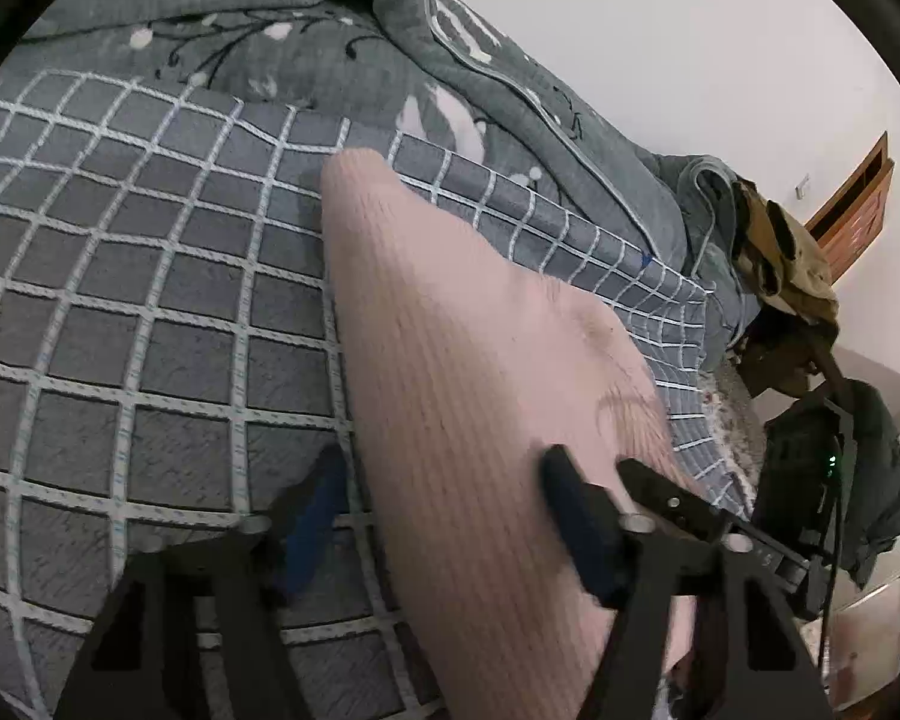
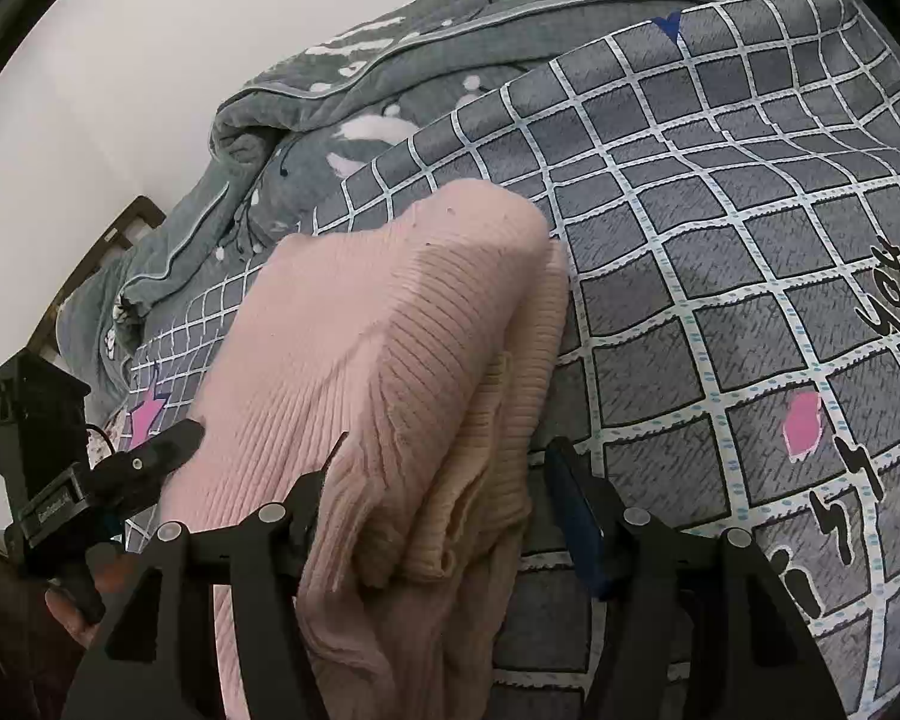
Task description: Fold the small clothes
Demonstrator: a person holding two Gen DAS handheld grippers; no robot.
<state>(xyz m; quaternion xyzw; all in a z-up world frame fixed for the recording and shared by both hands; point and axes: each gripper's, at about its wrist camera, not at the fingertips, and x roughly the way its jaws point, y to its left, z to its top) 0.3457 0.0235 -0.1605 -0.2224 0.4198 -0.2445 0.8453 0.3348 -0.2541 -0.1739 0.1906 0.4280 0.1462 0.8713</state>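
Note:
A pink ribbed knit garment (image 1: 450, 324) lies folded on the grey checked bedspread (image 1: 150, 300). My left gripper (image 1: 444, 480) stands open astride the garment's left edge, one finger on the bedspread and the other on the knit. In the right wrist view the garment (image 2: 390, 312) shows a folded layer bunched up at its near end. My right gripper (image 2: 444, 468) is open around that bunched part, with the cloth lying loose between its jaws. One finger (image 2: 168, 444) of the left gripper rests at the garment's left side, with a hand (image 2: 72, 606) below it.
A rumpled grey quilt (image 1: 342, 6) is heaped along the back of the bed against a white wall. At the right stand a wooden headboard (image 1: 858, 204), a brownish cloth (image 1: 786, 258) and a dark garment (image 1: 882, 474). The bedspread (image 2: 750, 300) stretches away to the right.

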